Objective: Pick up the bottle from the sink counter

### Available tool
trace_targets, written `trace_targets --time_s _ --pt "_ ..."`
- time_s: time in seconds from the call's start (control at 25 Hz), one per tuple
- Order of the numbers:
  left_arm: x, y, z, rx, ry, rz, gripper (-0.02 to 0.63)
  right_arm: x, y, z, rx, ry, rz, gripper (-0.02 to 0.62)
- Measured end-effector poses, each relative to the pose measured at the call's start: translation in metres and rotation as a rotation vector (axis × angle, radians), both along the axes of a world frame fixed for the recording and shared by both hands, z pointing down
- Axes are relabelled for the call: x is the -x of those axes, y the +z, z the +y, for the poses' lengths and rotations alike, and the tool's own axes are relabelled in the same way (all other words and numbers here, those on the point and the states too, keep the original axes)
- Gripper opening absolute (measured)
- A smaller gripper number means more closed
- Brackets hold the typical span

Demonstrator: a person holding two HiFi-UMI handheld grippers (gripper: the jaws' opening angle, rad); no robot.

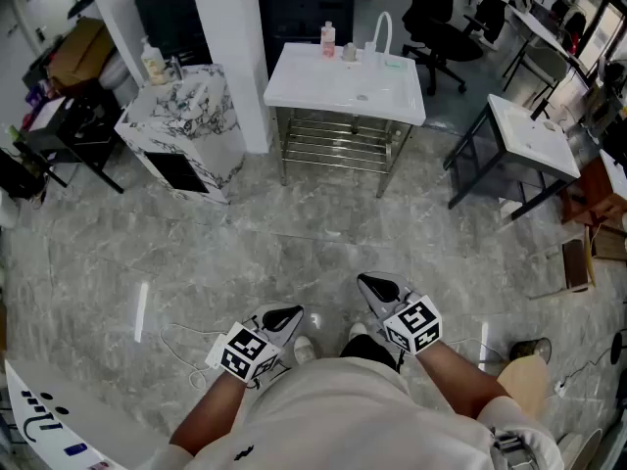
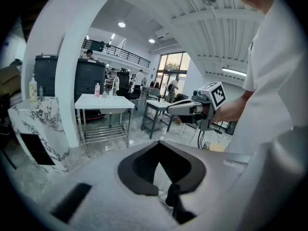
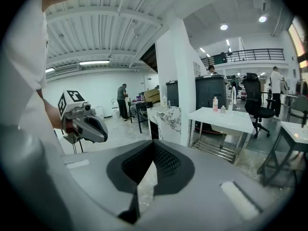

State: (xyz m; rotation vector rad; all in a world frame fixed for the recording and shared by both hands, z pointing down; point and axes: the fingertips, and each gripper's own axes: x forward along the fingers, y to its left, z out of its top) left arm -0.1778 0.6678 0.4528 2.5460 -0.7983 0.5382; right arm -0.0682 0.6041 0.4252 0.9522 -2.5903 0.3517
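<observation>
The bottle, small and pink-white, stands at the back of the white sink counter across the floor, beside a curved white faucet. Both grippers hang close to my body, well short of the counter. My left gripper is shut and holds nothing, and its own view shows the bottle far off on the counter. My right gripper also has its jaws together and empty. In its view the bottle stands far ahead to the right, and the left gripper shows at left.
A marble-clad cabinet with a soap dispenser stands left of the counter, past a white pillar. A second white sink table is at right, an office chair behind. A cable lies on the floor.
</observation>
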Motion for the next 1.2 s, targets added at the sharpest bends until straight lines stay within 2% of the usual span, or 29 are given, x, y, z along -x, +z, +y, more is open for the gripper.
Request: trace_targets --time_s 0.24,0.48,0.6,0.72,0.88,1.2 --pt "0.015 0.0 -0.026 -0.03 0.028 0.004 0.006 0.017 0.003 -0.002 0.013 0.004 0.011 0.009" --pt "0.003 -0.001 -0.074 -0.069 0.02 0.022 0.008 0.002 0.012 -0.027 0.025 0.021 0.009 0.009" --pt "0.0 -0.003 -0.112 -0.08 -0.027 0.023 0.184 -0.009 0.014 -0.053 0.026 0.02 -0.01 0.009" --pt "-0.008 -0.004 -0.157 -0.082 -0.085 0.018 0.302 -0.025 0.013 -0.09 0.017 0.015 -0.048 0.011" --pt "-0.029 -0.014 -0.22 -0.098 -0.126 0.011 0.359 -0.05 0.003 -0.146 -0.018 -0.005 -0.074 0.012" --pt "-0.094 -0.021 -0.343 -0.118 -0.187 -0.013 0.364 -0.12 0.011 -0.232 -0.004 -0.033 -0.08 0.012"
